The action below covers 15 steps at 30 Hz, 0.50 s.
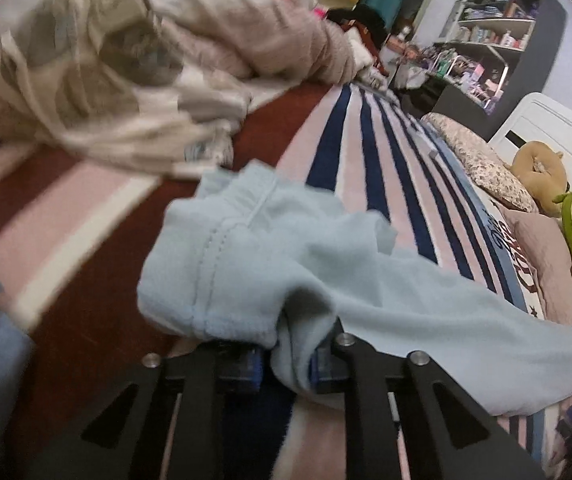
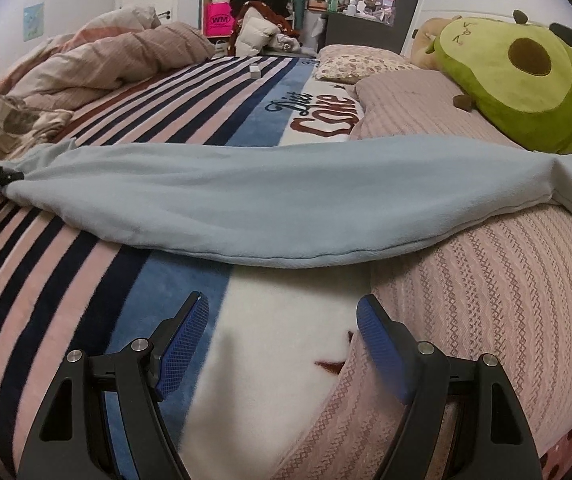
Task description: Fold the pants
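Left wrist view, left gripper (image 1: 286,364) jaws clamped on bunched end of light blue pants (image 1: 286,256), pants stretched across striped blanket (image 2: 86,264) on bed, right gripper (image 2: 282,344) jaws wide apart, holding nothing, just short of pants, avocado plush (image 2: 526,76) behind

In my left wrist view the pants (image 1: 286,264) cover my left gripper's (image 1: 286,364) pads, and the crumpled cloth (image 1: 98,92) at 10 o'clock is blurred.
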{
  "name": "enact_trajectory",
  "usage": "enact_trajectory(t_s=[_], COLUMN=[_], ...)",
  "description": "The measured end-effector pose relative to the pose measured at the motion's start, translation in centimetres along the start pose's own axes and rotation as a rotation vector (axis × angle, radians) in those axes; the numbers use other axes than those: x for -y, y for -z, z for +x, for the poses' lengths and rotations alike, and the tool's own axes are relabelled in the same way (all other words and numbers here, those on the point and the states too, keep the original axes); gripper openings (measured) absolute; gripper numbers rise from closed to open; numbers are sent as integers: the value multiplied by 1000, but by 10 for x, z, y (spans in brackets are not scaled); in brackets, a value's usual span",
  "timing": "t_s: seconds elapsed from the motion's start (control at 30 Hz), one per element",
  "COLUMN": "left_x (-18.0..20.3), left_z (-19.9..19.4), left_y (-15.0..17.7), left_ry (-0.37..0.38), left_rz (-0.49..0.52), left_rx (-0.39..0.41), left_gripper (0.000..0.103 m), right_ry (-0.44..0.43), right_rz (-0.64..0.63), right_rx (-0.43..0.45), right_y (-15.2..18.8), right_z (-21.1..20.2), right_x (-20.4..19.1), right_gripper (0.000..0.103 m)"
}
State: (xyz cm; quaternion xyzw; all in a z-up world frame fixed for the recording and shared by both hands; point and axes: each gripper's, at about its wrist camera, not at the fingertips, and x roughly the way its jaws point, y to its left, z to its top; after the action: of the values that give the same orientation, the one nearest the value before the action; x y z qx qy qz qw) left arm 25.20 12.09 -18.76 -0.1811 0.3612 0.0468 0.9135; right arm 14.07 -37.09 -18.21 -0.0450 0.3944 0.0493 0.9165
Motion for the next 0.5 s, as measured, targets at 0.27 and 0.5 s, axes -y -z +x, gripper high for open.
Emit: enact_trajectory(t_s=[0.27, 0.5], left_x=[-37, 1], left_z=[-78, -96], left_y=[-42, -51], left_ry=[-226, -120], left_rz=[-67, 82], left_rx=[261, 288], left_gripper=[12, 12], right_ry=[-50, -90], right_rz=[30, 37], right_rx=[0, 21], right_y=[-5, -10], right_z=[-7, -11], right_x=[0, -6], right_gripper=[73, 73])
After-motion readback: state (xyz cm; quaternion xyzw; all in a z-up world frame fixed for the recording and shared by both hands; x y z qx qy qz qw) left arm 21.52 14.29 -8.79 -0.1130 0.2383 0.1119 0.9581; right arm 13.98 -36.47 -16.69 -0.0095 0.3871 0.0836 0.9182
